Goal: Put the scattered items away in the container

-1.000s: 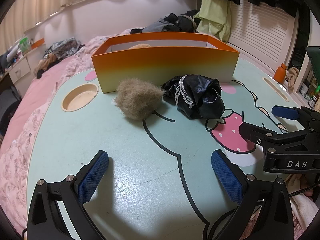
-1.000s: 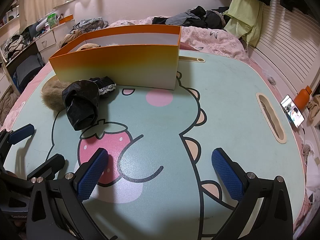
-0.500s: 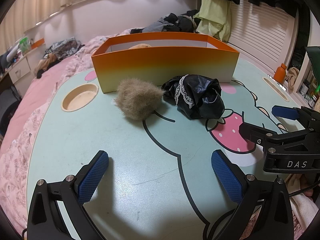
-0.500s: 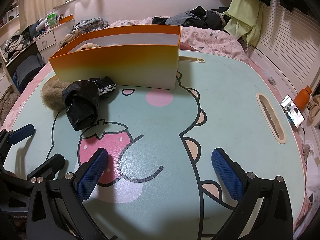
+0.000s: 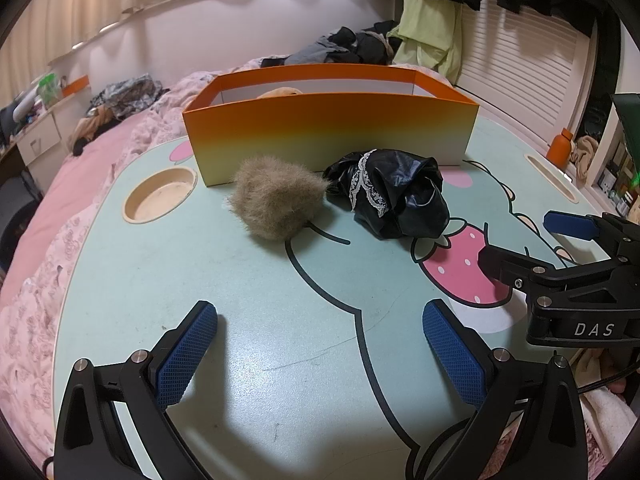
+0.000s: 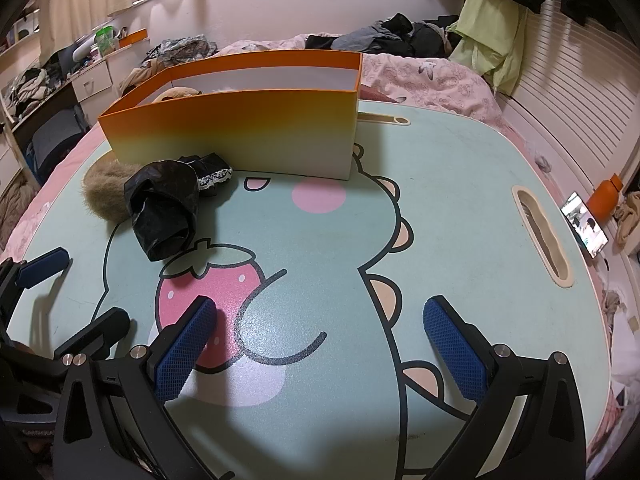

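An orange-to-white box stands at the back of the mint cartoon table, with a tan item peeking over its rim. In front of it lie a tan furry clump and a crumpled black garment with white lace, side by side. My left gripper is open, low over the table's near part, well short of both items. My right gripper is open over the strawberry print, to the right of the garment. Nothing sits between either pair of fingers.
A round cup recess sits left of the box and a slot lies near the table's right edge. A phone and an orange bottle stand beyond that edge. Pink bedding surrounds the table.
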A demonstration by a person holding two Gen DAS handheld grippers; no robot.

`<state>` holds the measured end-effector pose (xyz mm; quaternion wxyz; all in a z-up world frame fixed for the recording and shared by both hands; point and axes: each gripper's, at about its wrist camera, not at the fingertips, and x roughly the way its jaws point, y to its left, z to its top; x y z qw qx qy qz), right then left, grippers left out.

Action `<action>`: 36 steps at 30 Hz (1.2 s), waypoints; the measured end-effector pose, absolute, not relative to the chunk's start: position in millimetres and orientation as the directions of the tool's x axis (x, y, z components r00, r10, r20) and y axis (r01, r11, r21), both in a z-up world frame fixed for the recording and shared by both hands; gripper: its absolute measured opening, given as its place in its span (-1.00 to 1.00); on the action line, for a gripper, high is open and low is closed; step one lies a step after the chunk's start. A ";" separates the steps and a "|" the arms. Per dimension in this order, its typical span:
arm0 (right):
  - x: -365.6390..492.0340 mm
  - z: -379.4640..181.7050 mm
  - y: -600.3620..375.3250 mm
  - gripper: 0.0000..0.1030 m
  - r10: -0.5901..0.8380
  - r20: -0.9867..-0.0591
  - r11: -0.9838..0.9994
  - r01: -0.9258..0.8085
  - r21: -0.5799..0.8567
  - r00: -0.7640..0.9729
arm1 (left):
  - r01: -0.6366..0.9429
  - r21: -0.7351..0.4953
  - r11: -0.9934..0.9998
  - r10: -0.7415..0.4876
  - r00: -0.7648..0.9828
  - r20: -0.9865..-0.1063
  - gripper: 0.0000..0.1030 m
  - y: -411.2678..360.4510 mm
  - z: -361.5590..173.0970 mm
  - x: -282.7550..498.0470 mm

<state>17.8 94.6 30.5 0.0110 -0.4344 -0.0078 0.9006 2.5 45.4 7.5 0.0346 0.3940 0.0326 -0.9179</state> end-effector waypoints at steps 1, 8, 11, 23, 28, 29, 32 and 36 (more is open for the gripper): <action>18.0 30.9 94.2 0.99 0.028 -0.782 -1.000 -0.013 -0.025 -0.623 | 0.089 -0.033 -0.996 -0.037 -0.688 -0.725 0.99 45.5 7.4 2.4; 18.4 30.3 93.9 0.99 0.028 -0.781 -1.000 -0.011 -0.027 -0.624 | 0.088 -0.035 -0.995 -0.036 -0.688 -0.724 0.99 45.9 7.0 2.2; 18.7 30.1 94.3 0.99 0.029 -0.780 -1.000 -0.011 -0.029 -0.625 | 0.089 -0.036 -0.995 -0.035 -0.689 -0.724 0.99 45.3 6.7 2.7; 17.6 29.5 92.0 0.99 0.030 -0.779 -1.000 -0.010 -0.030 -0.627 | 0.088 -0.036 -0.995 -0.035 -0.690 -0.723 0.99 42.9 5.6 4.8; 17.4 29.4 92.0 0.99 0.029 -0.778 -1.000 -0.010 -0.030 -0.627 | 0.086 -0.036 -0.996 -0.034 -0.690 -0.723 0.99 42.8 5.8 5.1; 17.5 29.4 91.9 0.99 0.029 -0.778 -1.000 -0.010 -0.030 -0.627 | 0.085 -0.036 -0.996 -0.032 -0.690 -0.723 0.99 42.9 5.9 5.1; 17.5 29.2 92.5 0.99 0.028 -0.776 -1.000 -0.009 -0.028 -0.630 | 0.080 -0.036 -0.996 -0.030 -0.690 -0.724 0.99 43.0 5.6 4.9; 17.5 28.6 93.6 0.99 0.025 -0.774 -1.000 -0.008 -0.026 -0.632 | 0.080 -0.035 -0.996 -0.030 -0.690 -0.724 0.99 43.1 5.5 4.9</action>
